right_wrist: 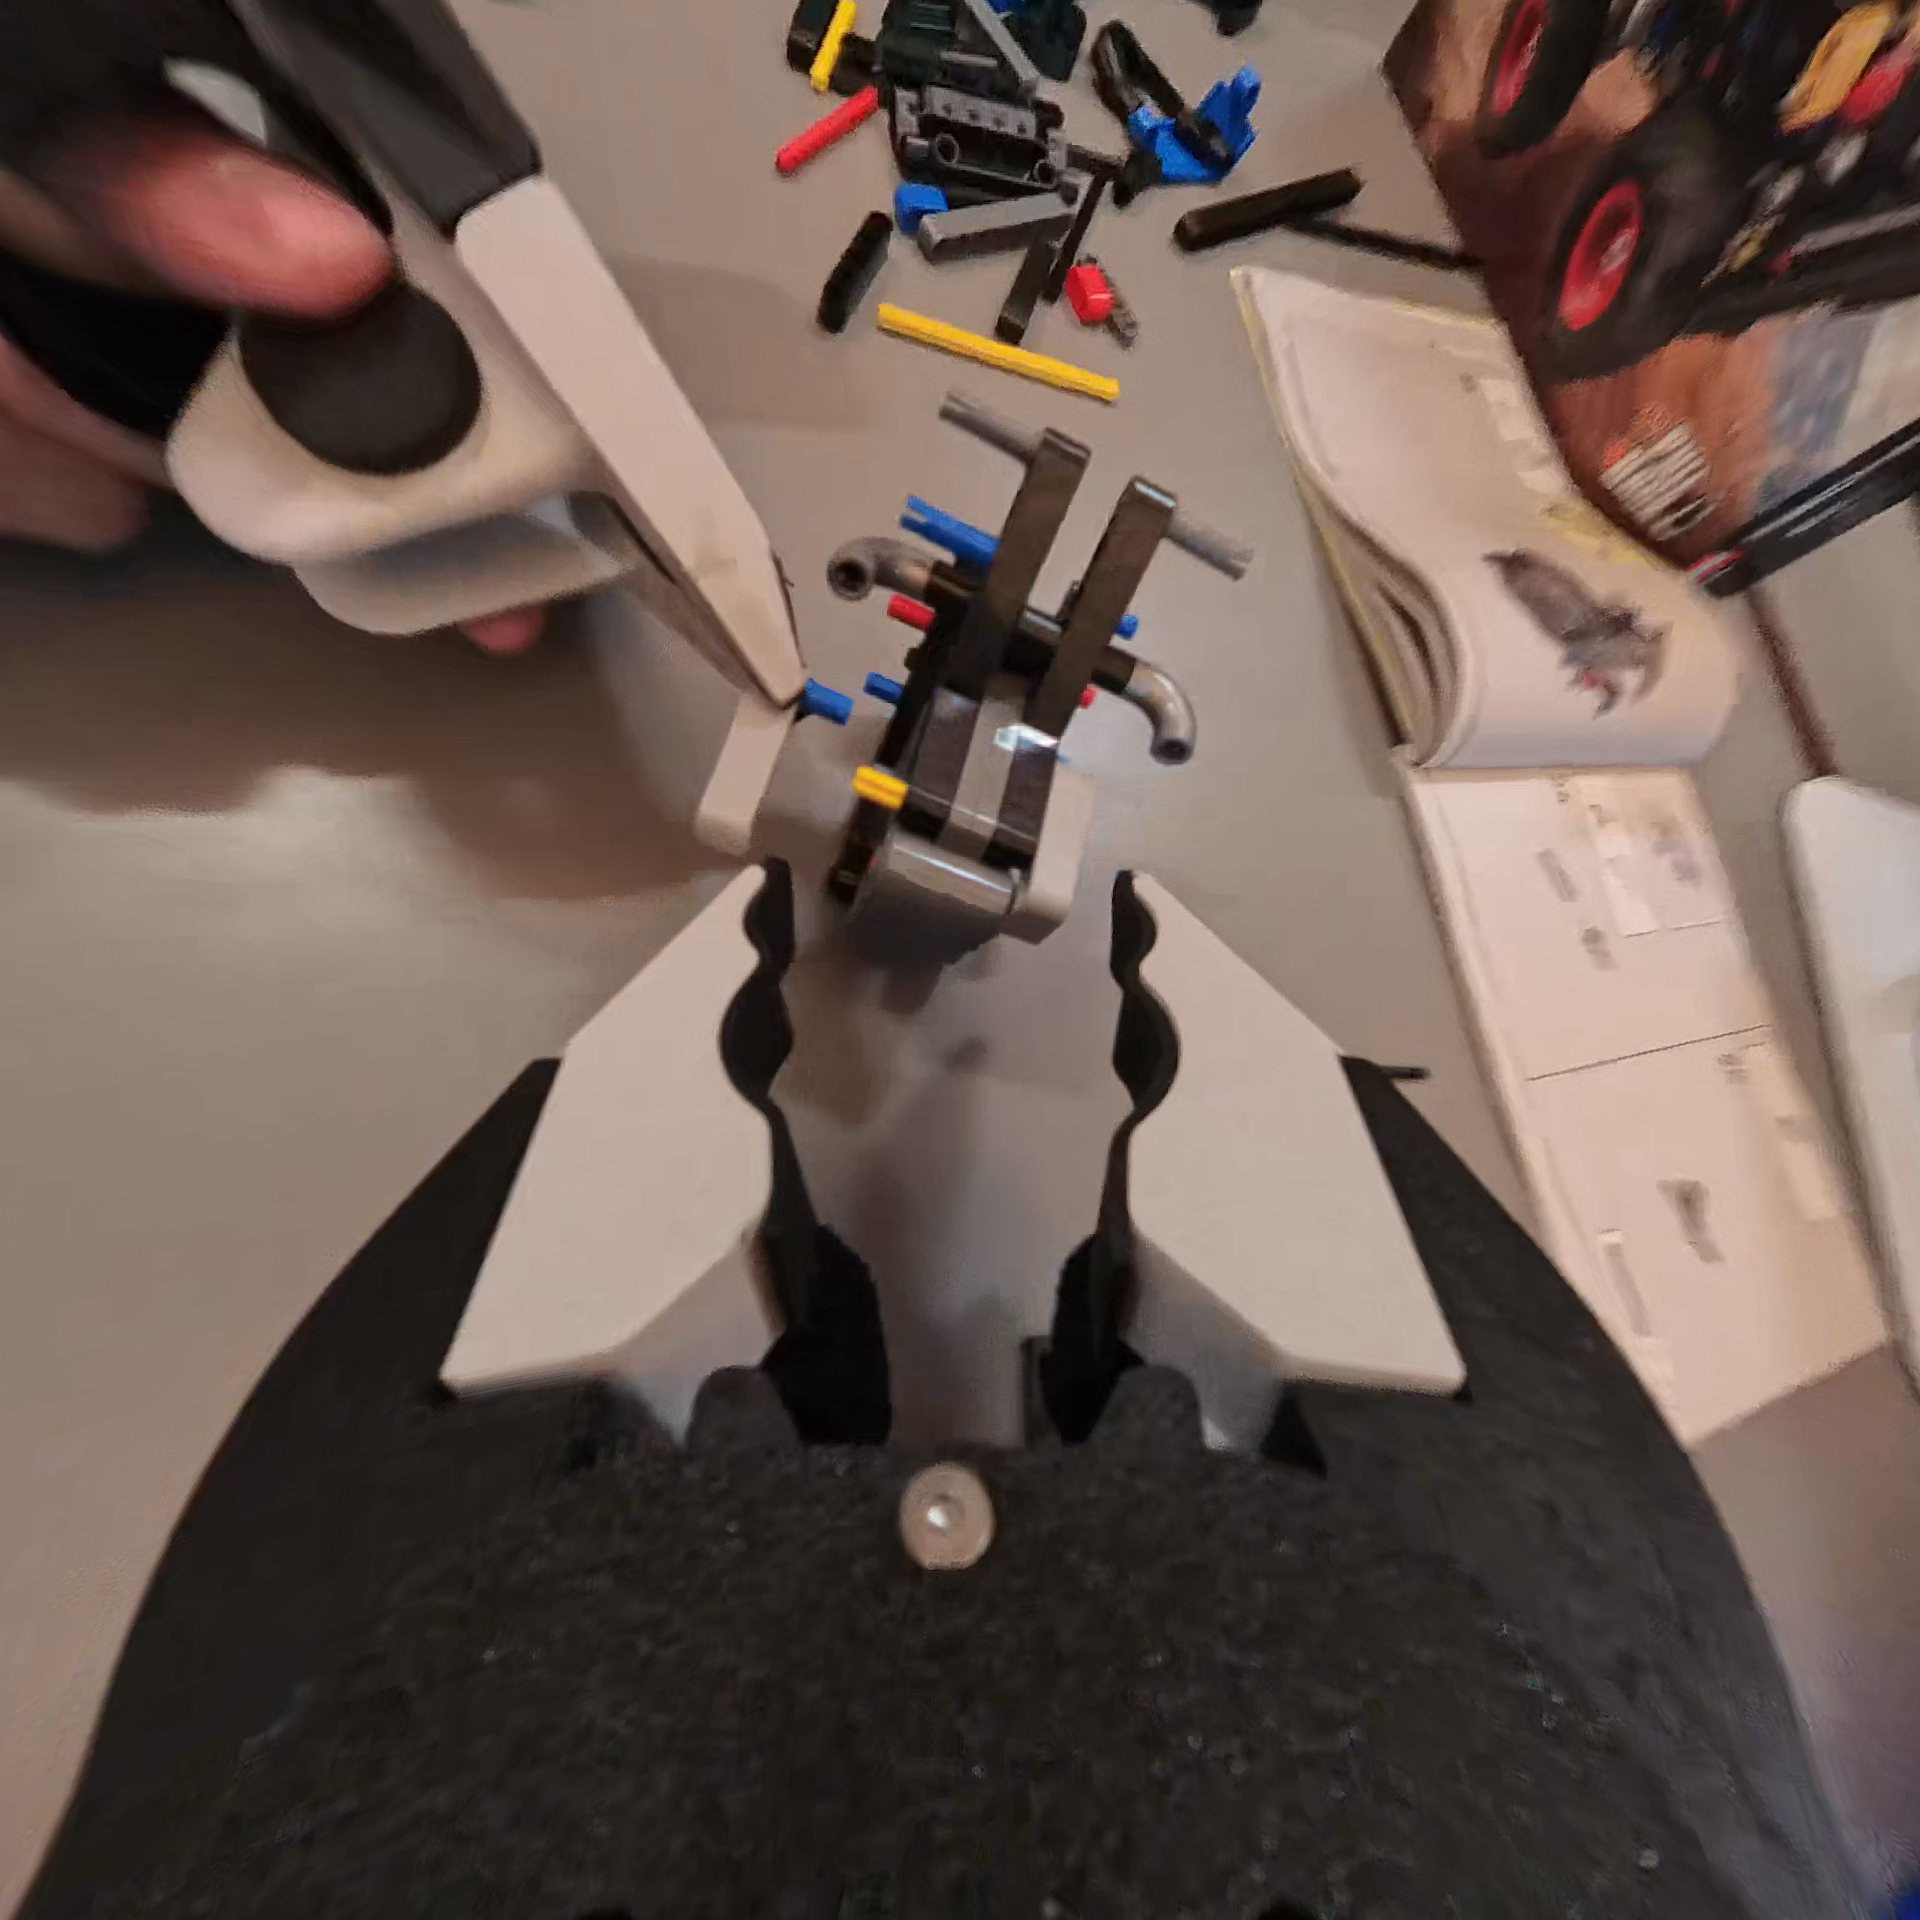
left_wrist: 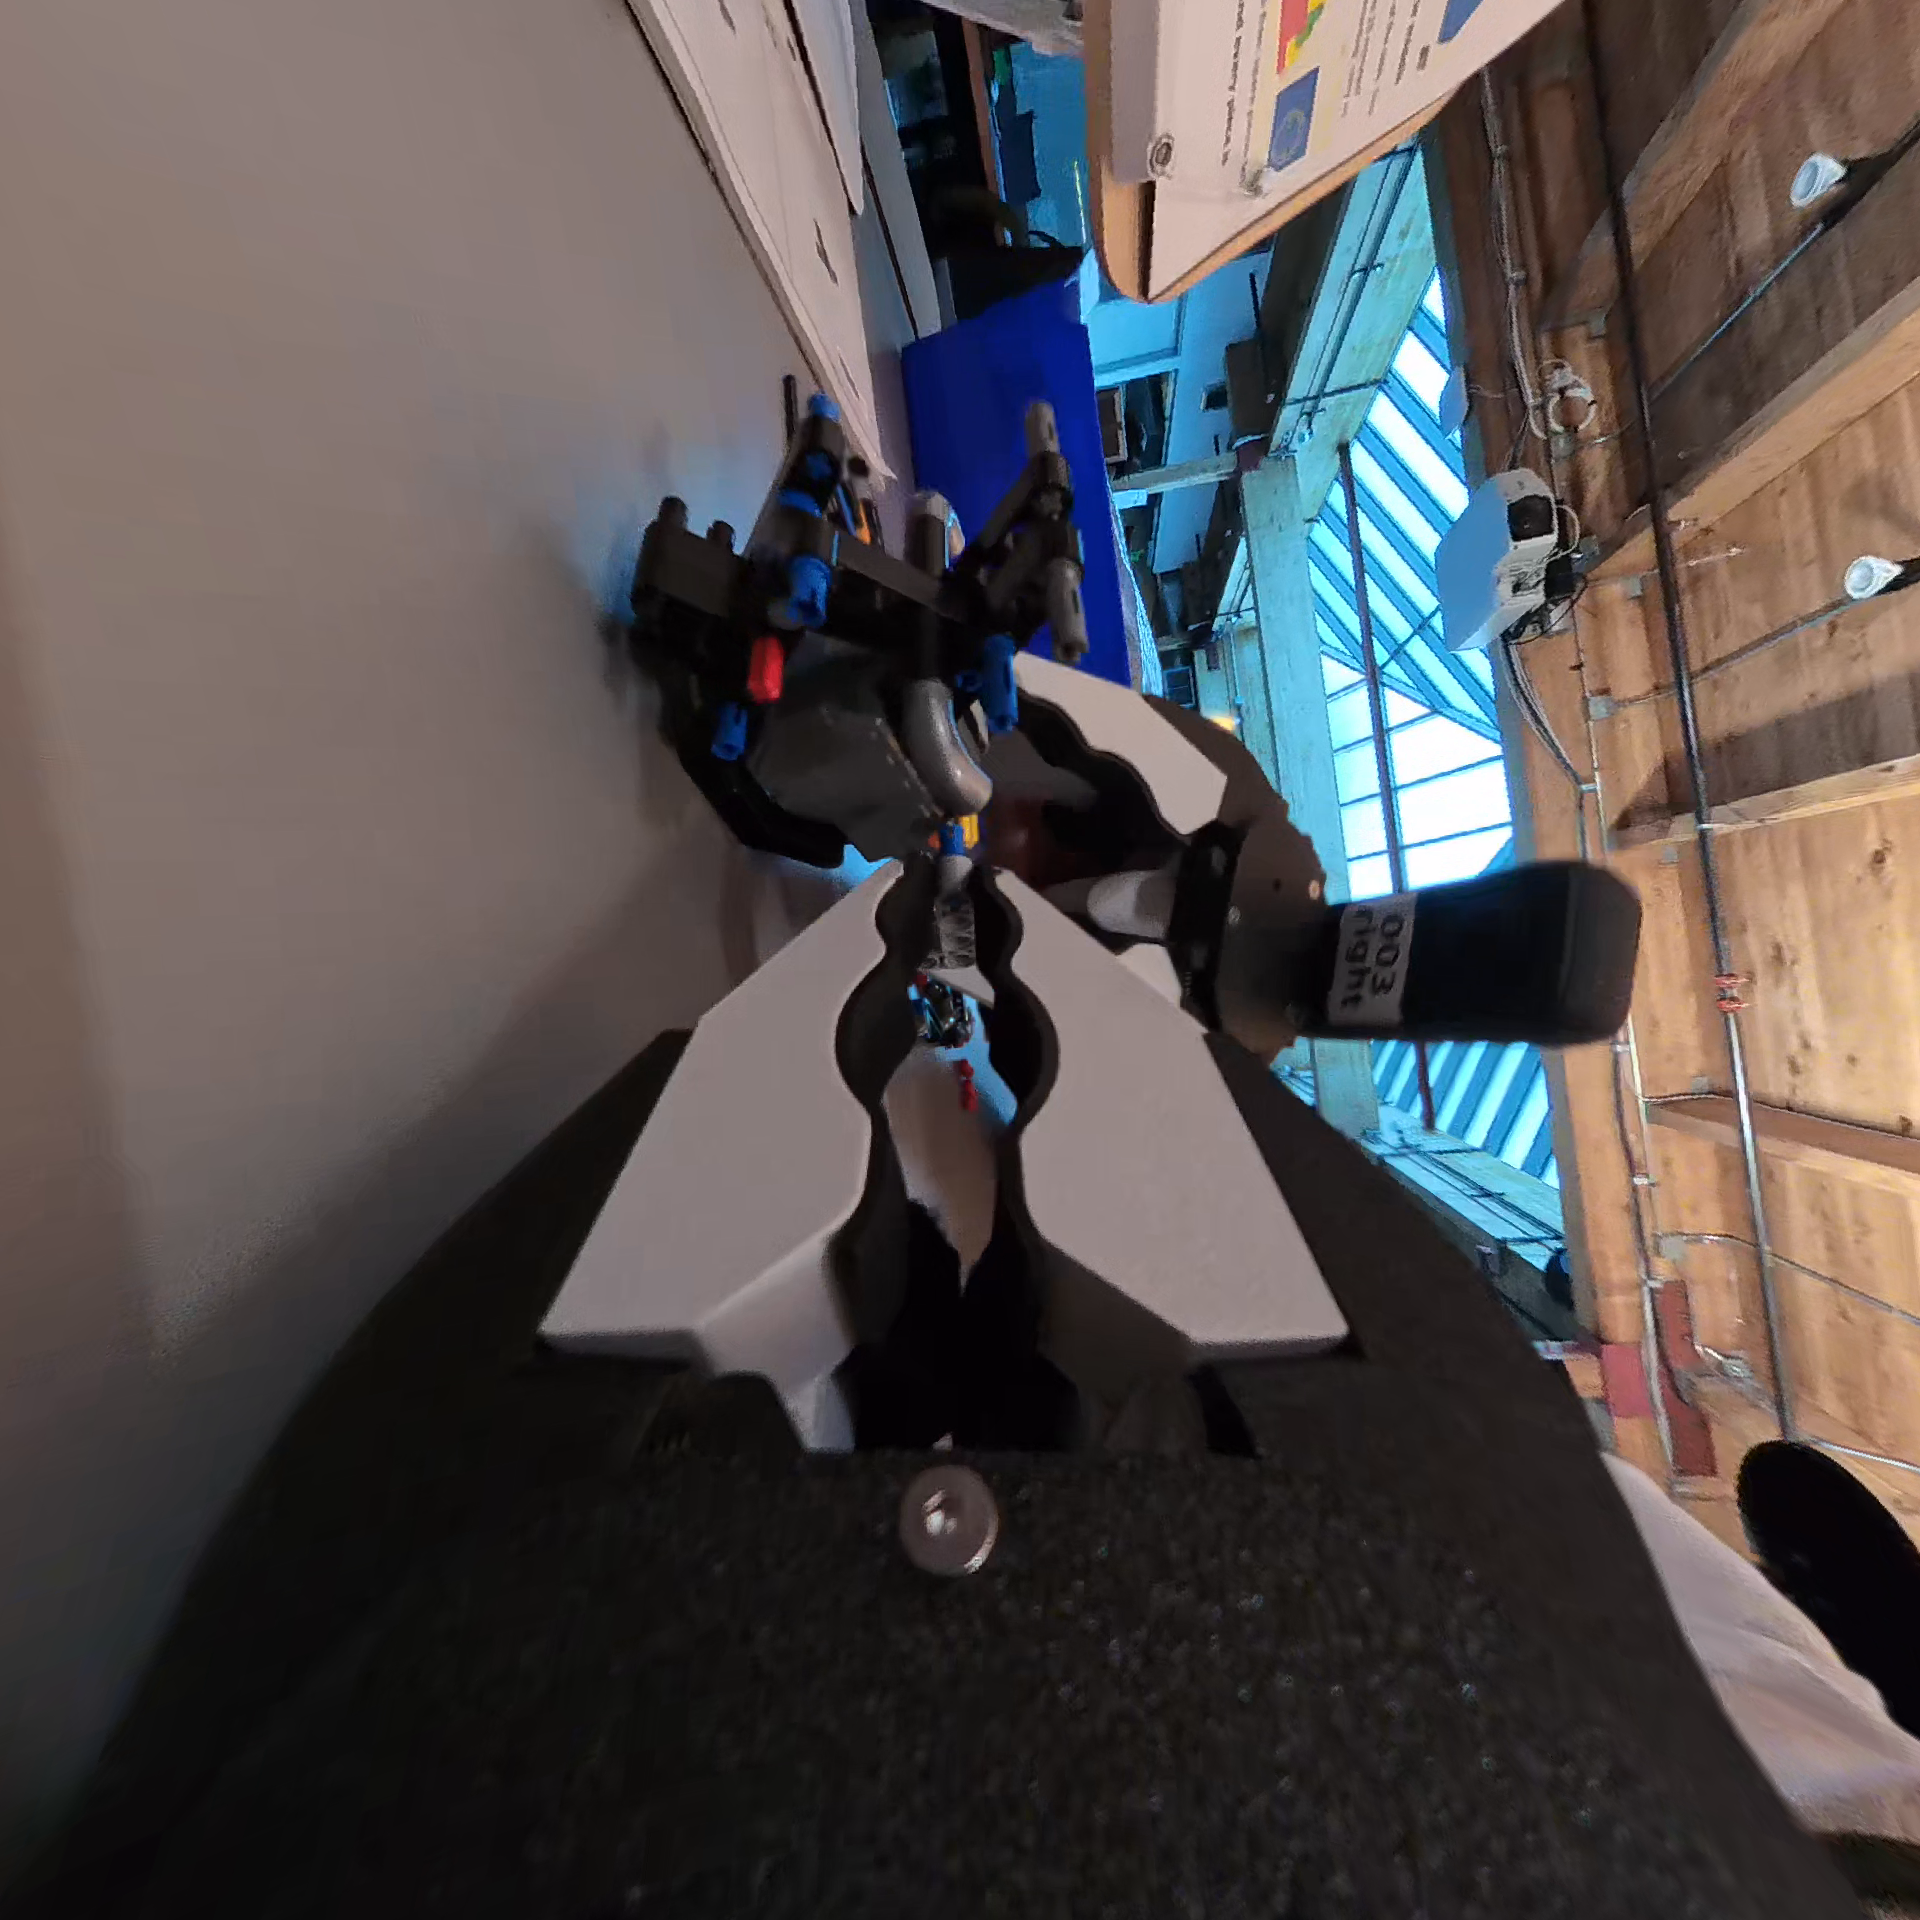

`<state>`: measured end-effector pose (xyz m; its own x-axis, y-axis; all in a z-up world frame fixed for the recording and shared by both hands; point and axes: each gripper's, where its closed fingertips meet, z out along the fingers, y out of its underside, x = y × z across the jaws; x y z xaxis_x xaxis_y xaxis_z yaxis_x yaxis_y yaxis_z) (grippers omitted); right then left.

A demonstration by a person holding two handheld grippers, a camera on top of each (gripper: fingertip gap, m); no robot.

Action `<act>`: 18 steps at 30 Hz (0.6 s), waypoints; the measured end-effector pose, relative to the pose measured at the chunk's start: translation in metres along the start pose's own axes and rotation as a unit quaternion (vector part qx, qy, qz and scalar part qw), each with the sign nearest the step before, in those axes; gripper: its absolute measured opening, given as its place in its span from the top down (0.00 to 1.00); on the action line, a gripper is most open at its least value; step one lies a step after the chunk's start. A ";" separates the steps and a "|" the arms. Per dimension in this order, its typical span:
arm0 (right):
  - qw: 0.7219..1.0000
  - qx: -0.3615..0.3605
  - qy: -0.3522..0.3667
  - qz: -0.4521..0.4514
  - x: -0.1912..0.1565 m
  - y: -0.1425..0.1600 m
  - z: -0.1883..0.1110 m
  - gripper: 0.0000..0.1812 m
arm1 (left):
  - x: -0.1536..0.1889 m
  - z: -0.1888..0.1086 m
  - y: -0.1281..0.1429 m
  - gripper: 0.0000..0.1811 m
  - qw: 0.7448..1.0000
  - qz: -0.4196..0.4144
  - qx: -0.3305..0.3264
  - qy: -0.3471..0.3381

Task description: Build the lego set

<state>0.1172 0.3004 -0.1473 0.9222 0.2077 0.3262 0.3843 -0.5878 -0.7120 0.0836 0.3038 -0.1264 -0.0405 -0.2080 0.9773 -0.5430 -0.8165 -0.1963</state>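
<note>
Found the half-built lego model (right_wrist: 977, 727) on the grey table (right_wrist: 260, 935), directly ahead of the right gripper (right_wrist: 951, 894). Noted that gripper's jaws standing wide apart, empty, with the model's grey block end just at the tips. Judged the model's long axis to run away from that gripper, nearly in line with its fingers, so that closing would take the block across its width.

Saw the left gripper (left_wrist: 940, 883) reaching in from the model's left side, across that axis, nearly closed on a small grey piece (left_wrist: 951, 914), tips close by a blue pin (right_wrist: 826, 701). Took the left one for the nearer to the joint, the right for the steadying hold.

Could not make out what the pinched piece was, perhaps a connector, nor which hole it was meant for. Lost the model's underside and far side to motion blur. Left the loose parts (right_wrist: 987, 135) and open booklet (right_wrist: 1507, 582) beyond, untouched.
</note>
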 end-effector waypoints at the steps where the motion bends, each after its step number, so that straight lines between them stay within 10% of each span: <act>1: 0.999 0.007 0.031 -0.025 0.005 -0.001 0.001 0.69 | 0.000 0.001 0.000 0.97 1.000 -0.007 -0.004 0.003; 18: 0.999 0.006 0.018 -0.032 -0.012 -0.005 -0.001 0.68 | -0.004 0.001 -0.015 0.97 0.997 -0.075 -0.003 0.032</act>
<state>0.1044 0.3004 -0.1469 0.8940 0.2159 0.3925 0.4422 -0.5653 -0.6963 0.0921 0.3161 -0.1271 -0.0112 -0.0485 0.9988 -0.5521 -0.8324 -0.0466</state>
